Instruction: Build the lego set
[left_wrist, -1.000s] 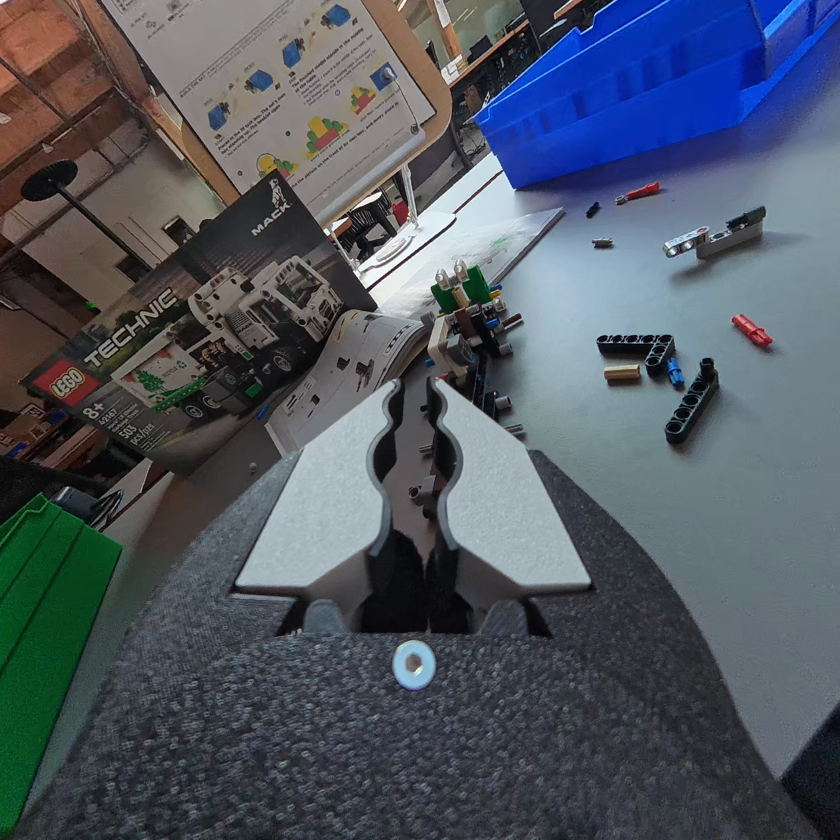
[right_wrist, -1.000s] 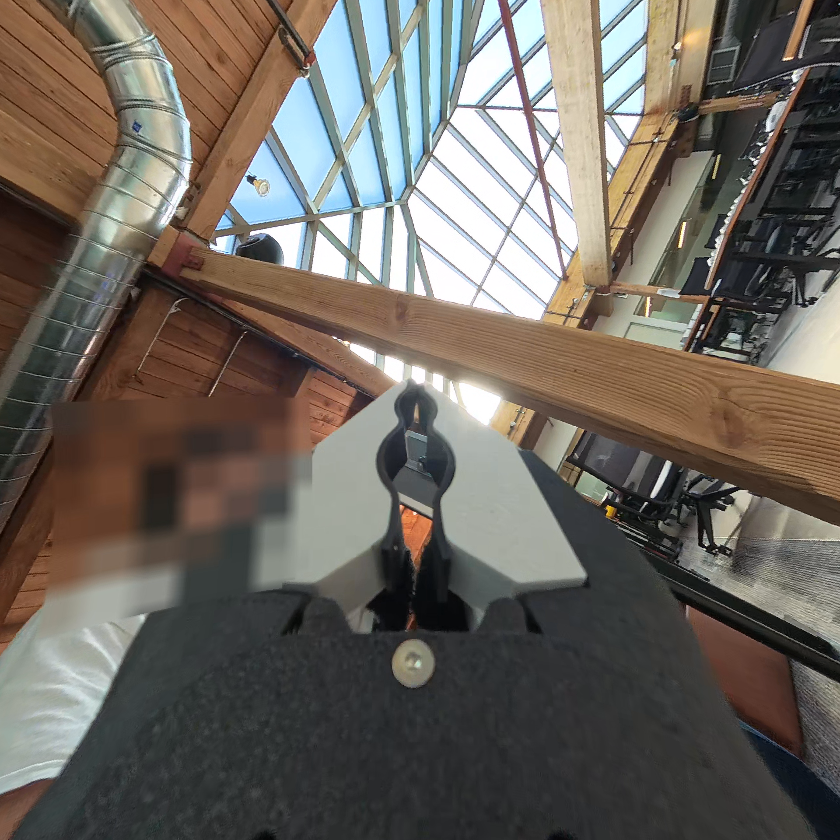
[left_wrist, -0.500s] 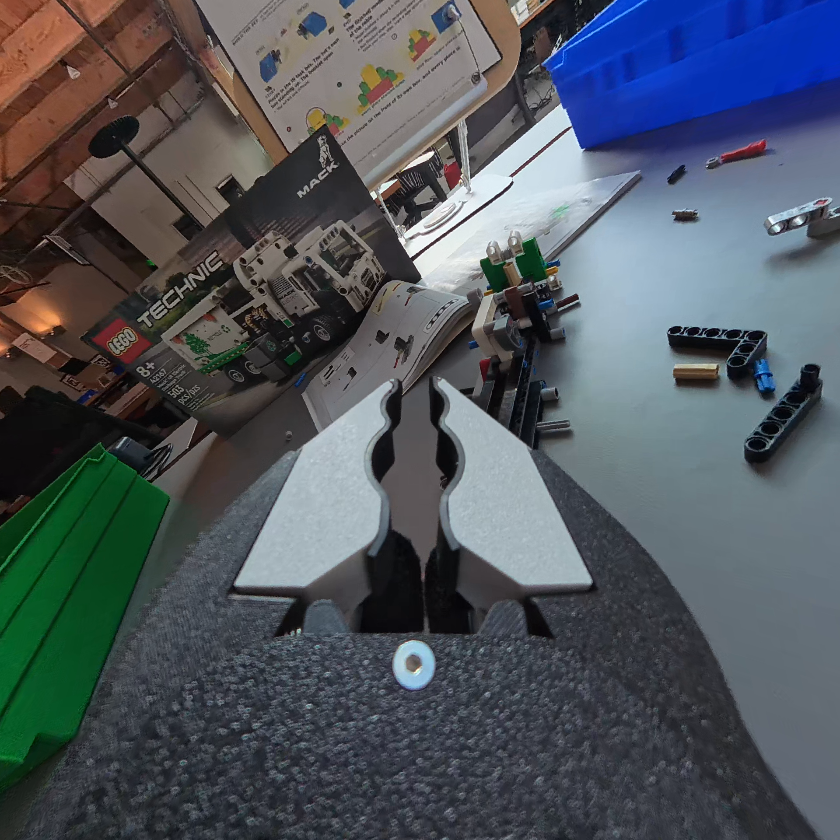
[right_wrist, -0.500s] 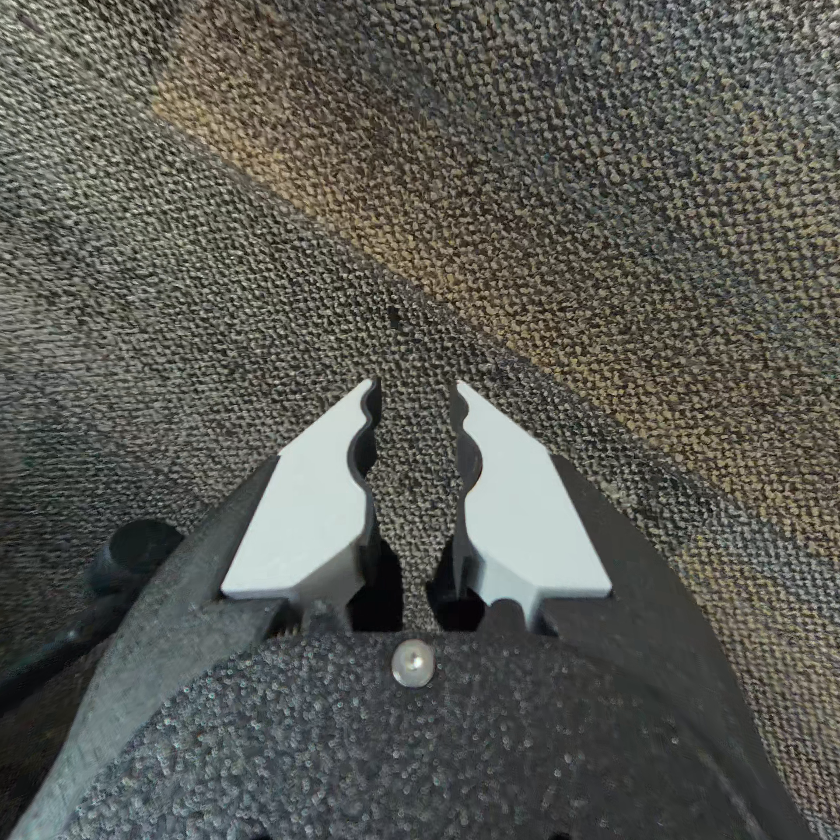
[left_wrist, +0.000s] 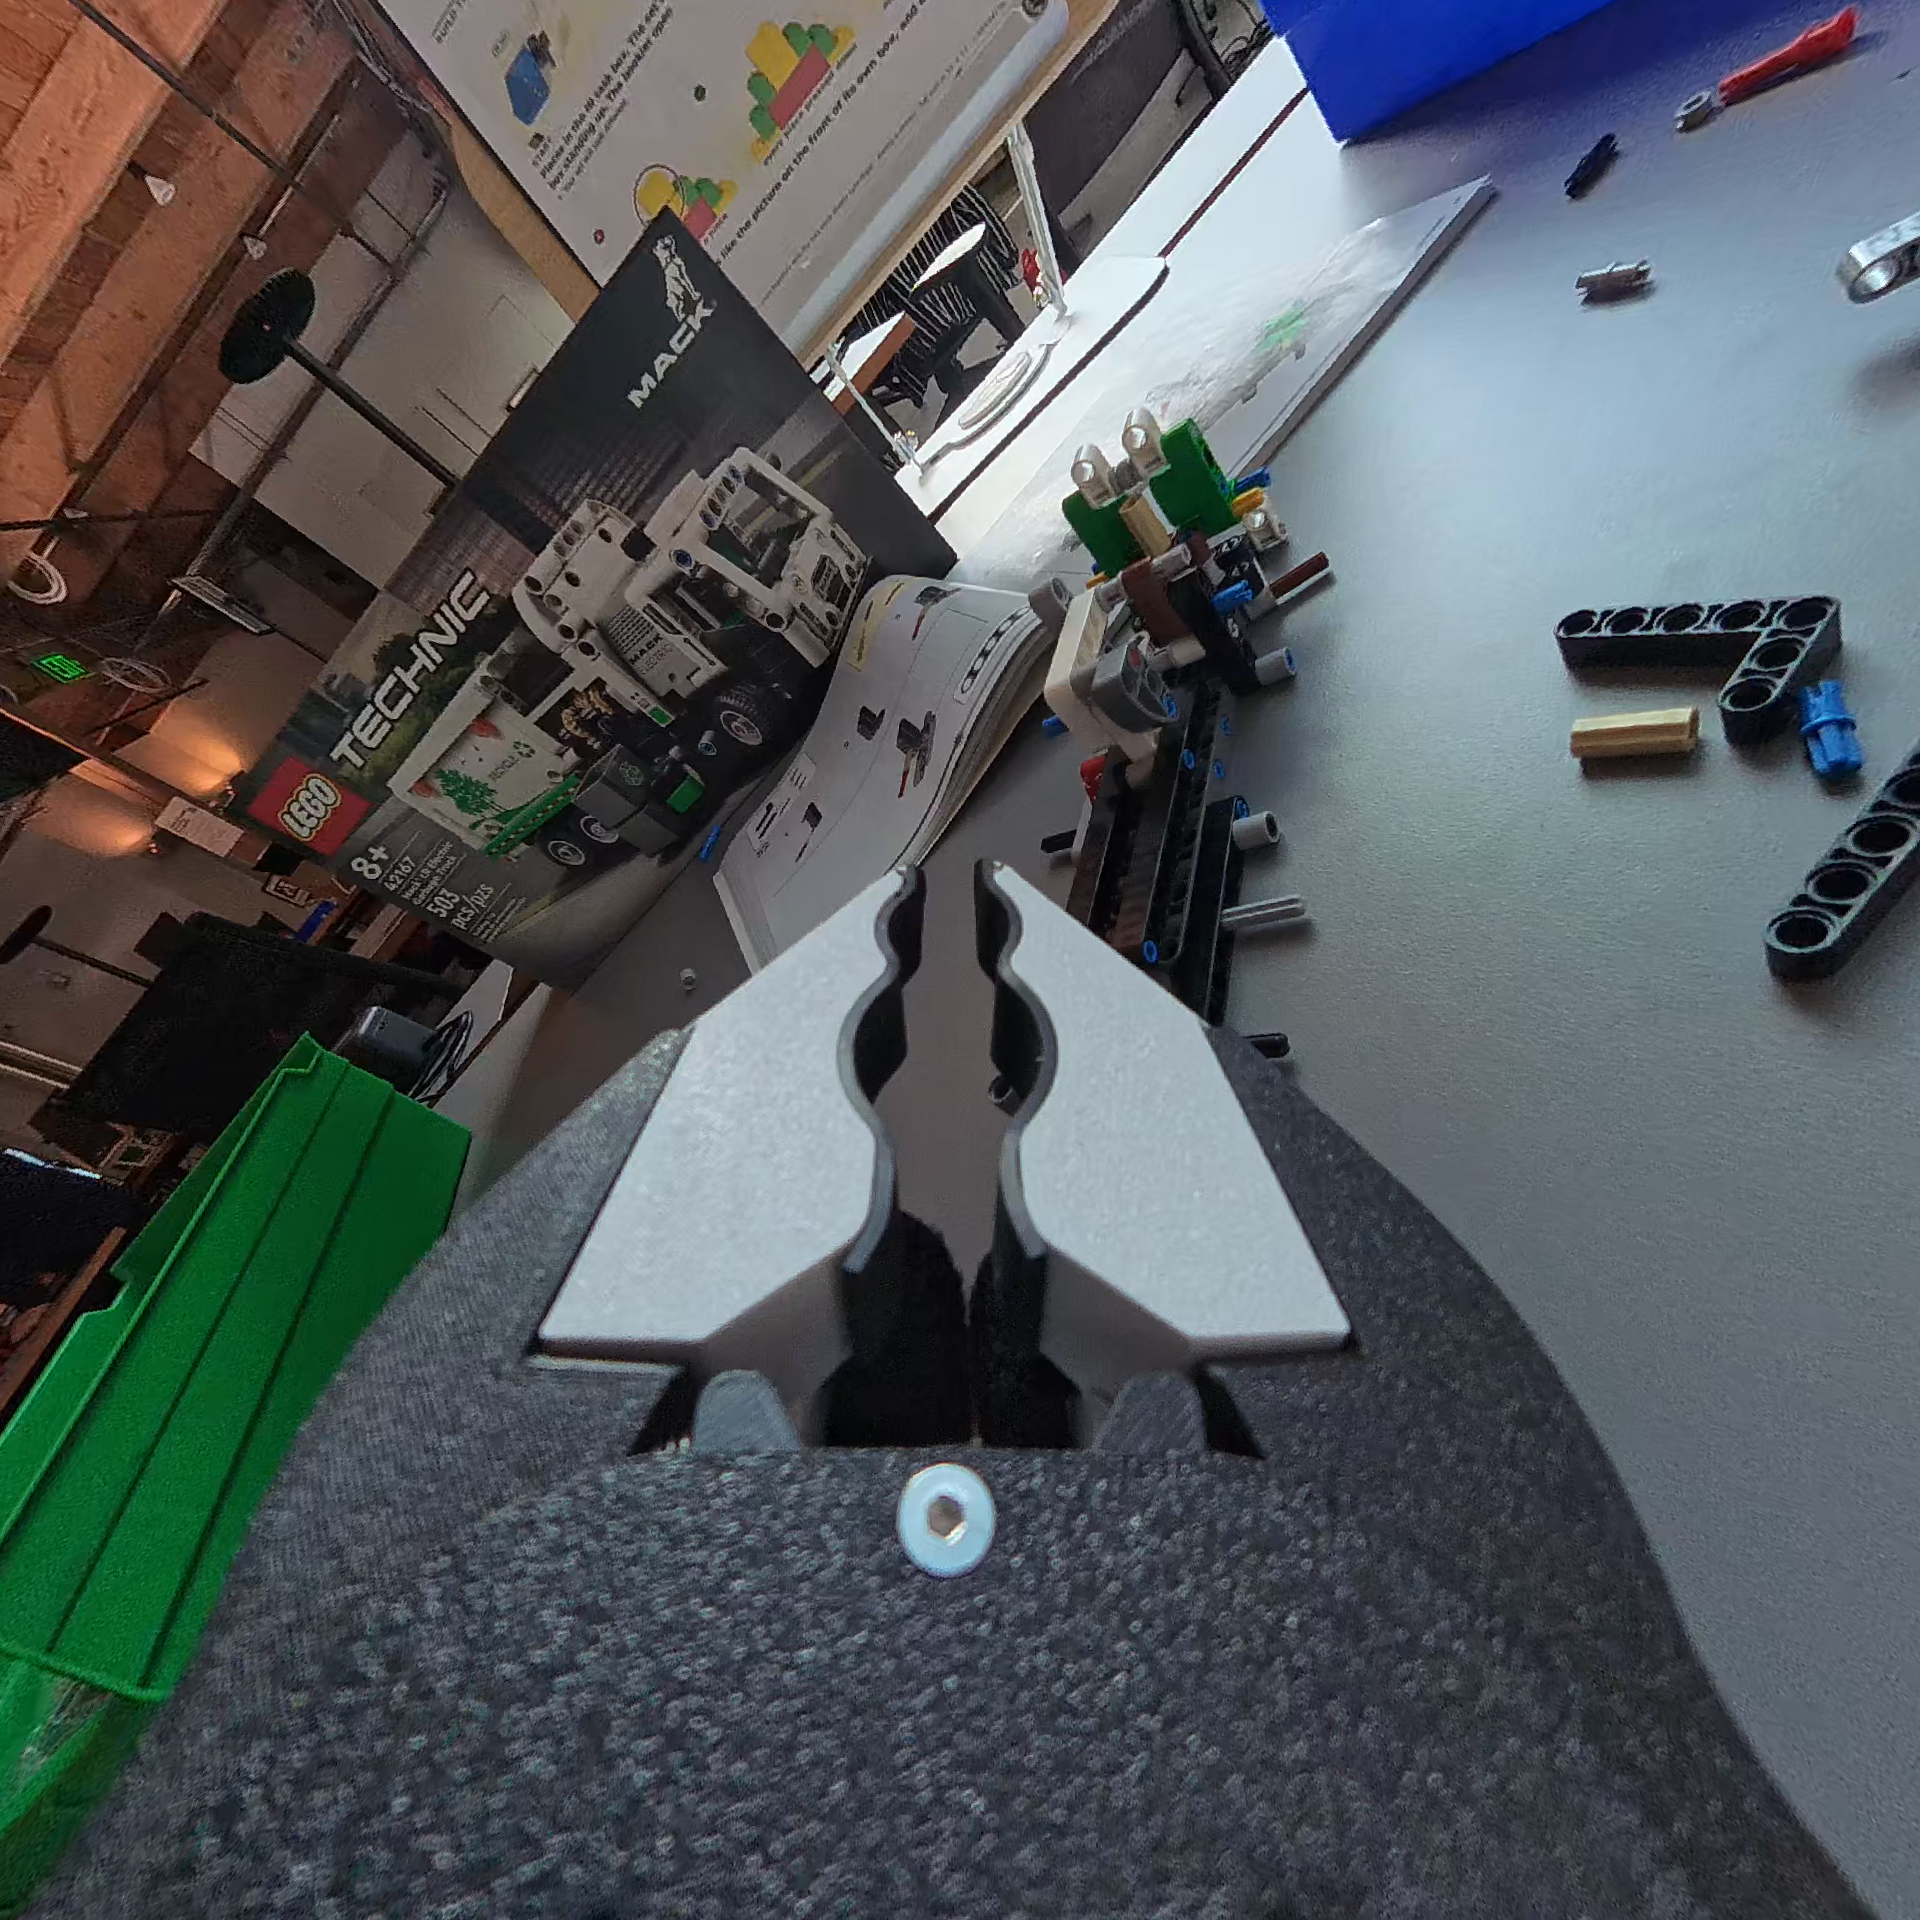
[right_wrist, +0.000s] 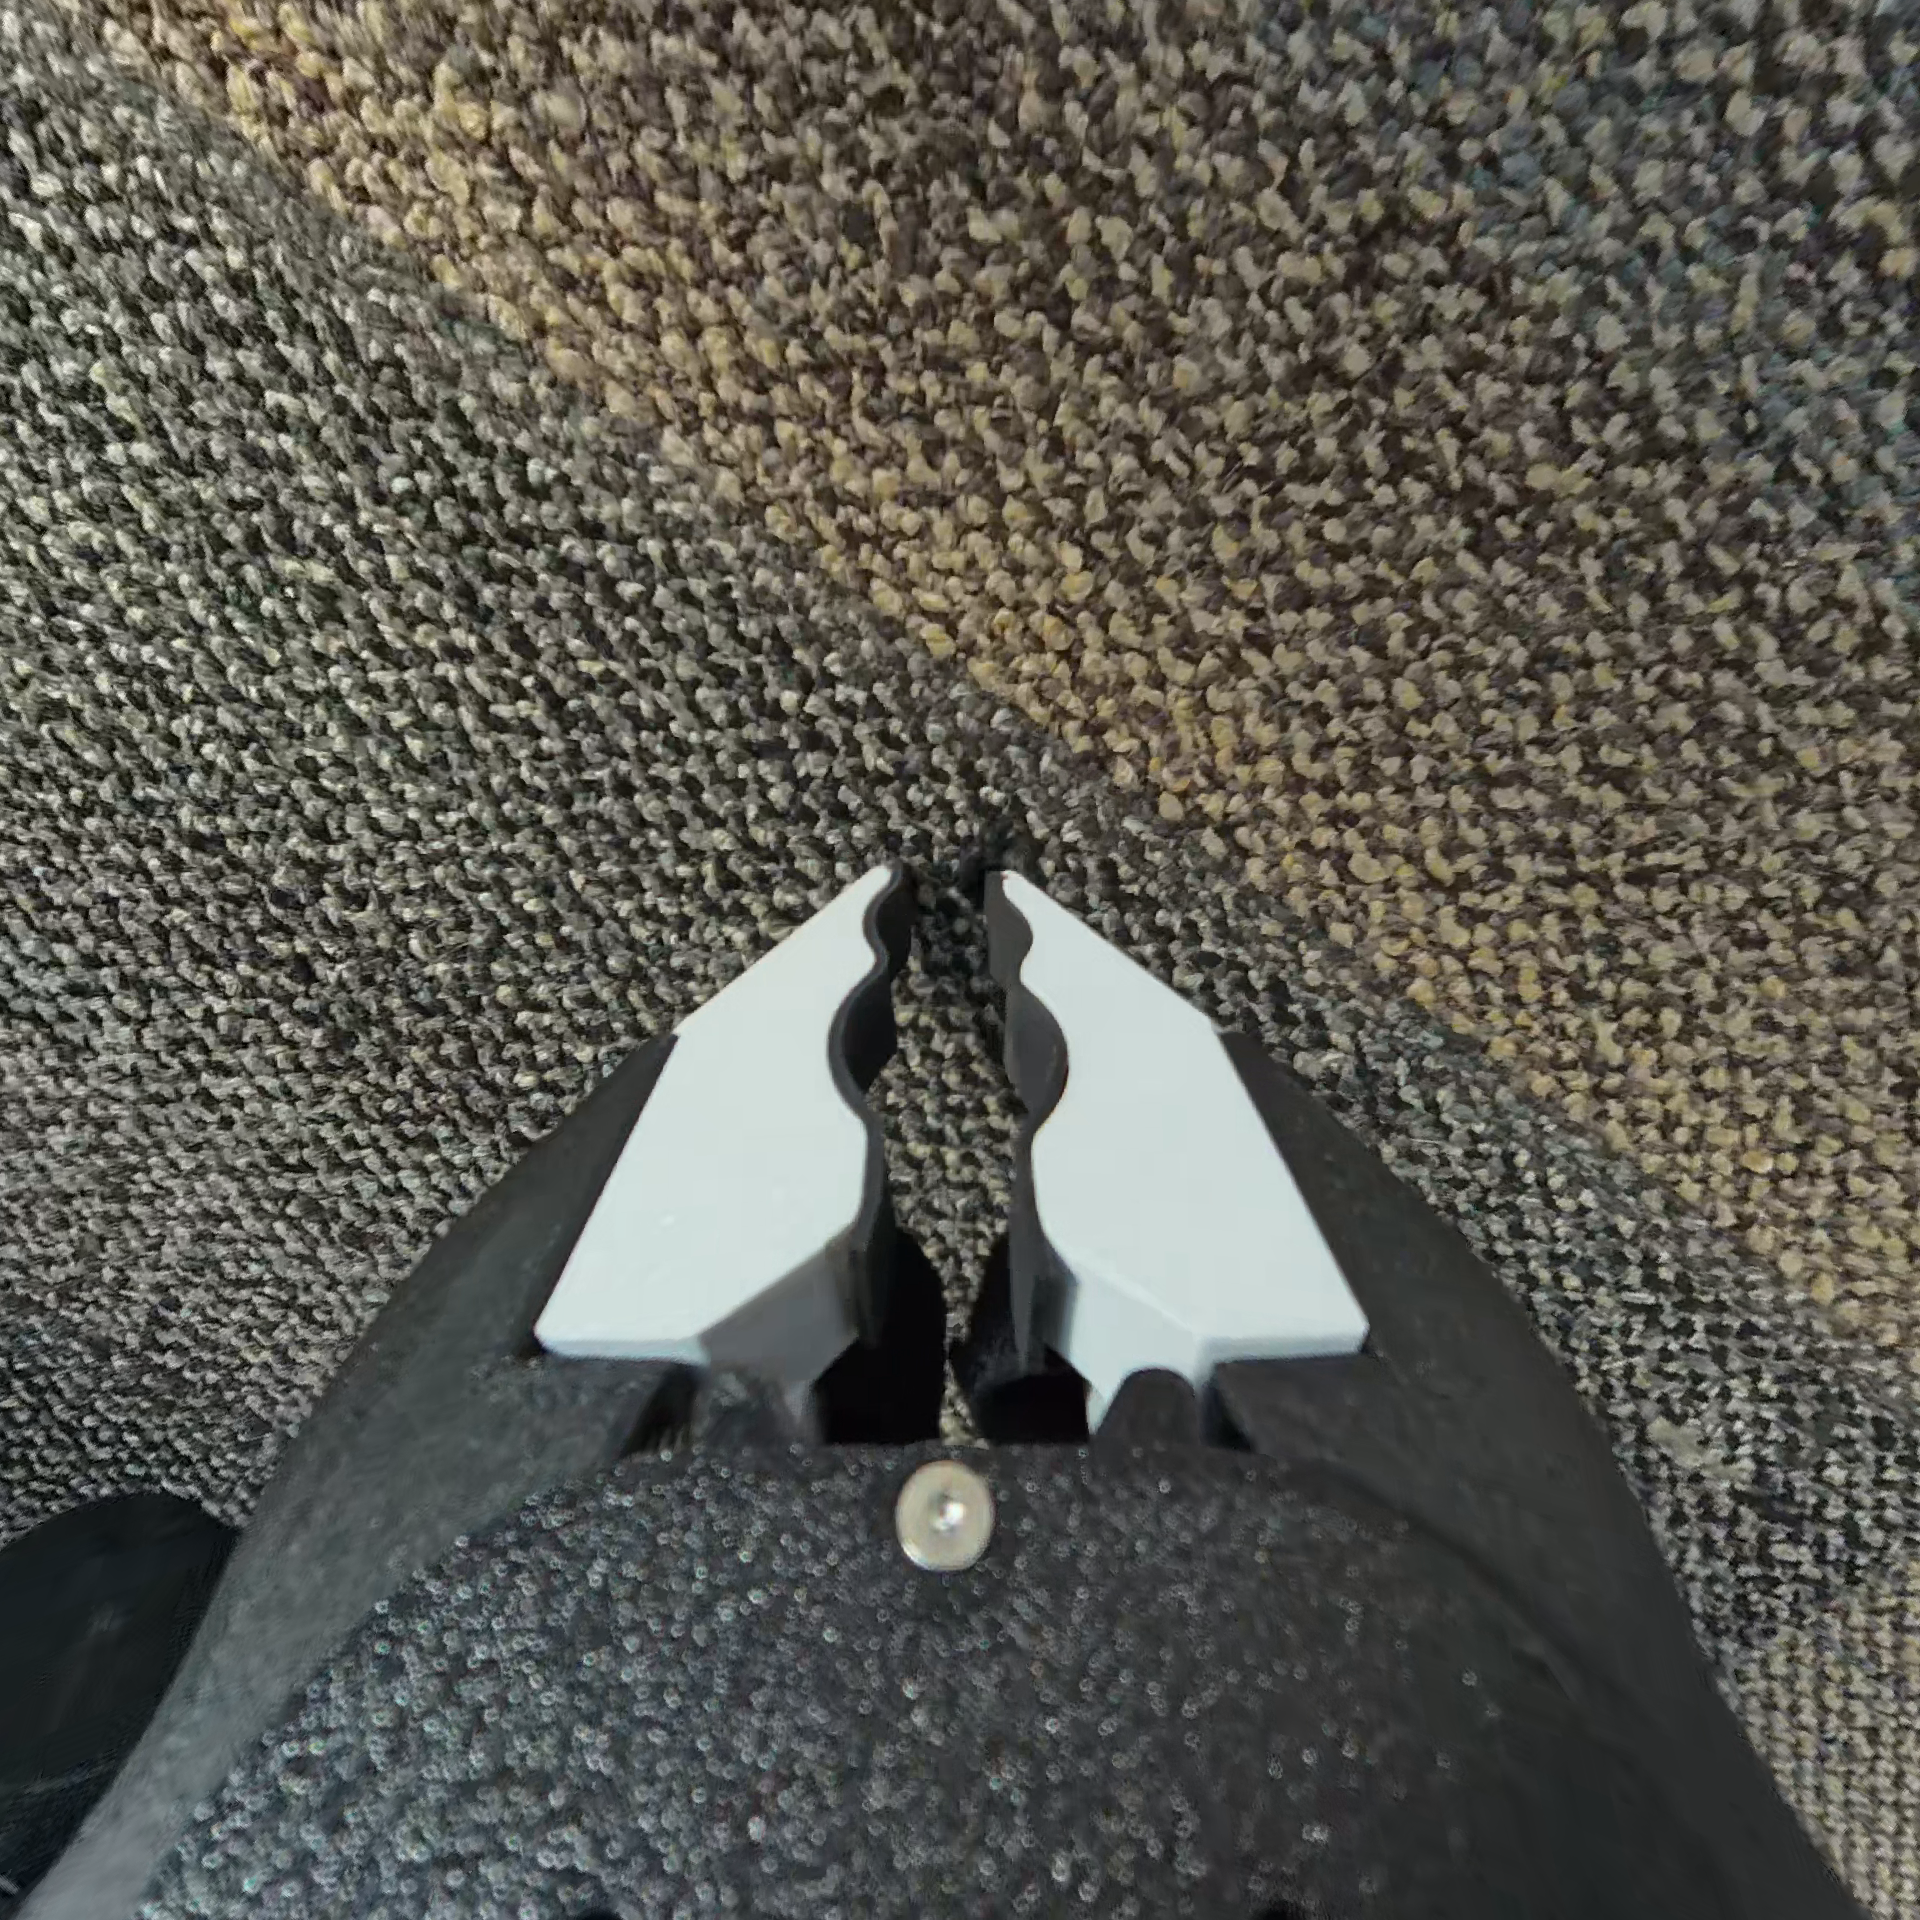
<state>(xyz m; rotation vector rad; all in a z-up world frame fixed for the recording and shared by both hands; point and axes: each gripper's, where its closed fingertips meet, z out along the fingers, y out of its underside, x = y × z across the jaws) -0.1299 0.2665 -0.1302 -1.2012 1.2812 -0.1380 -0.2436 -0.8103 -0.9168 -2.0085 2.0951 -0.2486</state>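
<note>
In the left wrist view, the part-built lego model (left_wrist: 1164, 665), black beams with green, white and tan parts, lies on the grey table (left_wrist: 1507, 1143) just ahead and right of my left gripper (left_wrist: 948, 873). The left gripper is narrowly open and empty, low over the table. Loose parts lie to the right: a black L-shaped beam (left_wrist: 1704, 644), a tan pin (left_wrist: 1633, 732), a blue pin (left_wrist: 1829, 727) and a black straight beam (left_wrist: 1860, 883). My right gripper (right_wrist: 940, 876) is narrowly open and empty, pointing close at speckled carpet (right_wrist: 1039, 416).
An open instruction booklet (left_wrist: 914, 727) and the set's box (left_wrist: 582, 623) stand left of the model. A green bin (left_wrist: 208, 1299) is at the left, a blue bin (left_wrist: 1455, 62) at the far right. A red piece (left_wrist: 1777, 62) and small grey parts (left_wrist: 1610, 278) lie beyond. About 135 cm separates my left fingertips from my right. The tan pin (left_wrist: 1633, 732) sits 11 cm or so from the ends of my left fingers.
The left gripper has drawn back and left from the model. The right gripper swung from pointing at the ceiling down to the carpet, its jaws narrowed, and the small piece seen between its fingers is gone.
</note>
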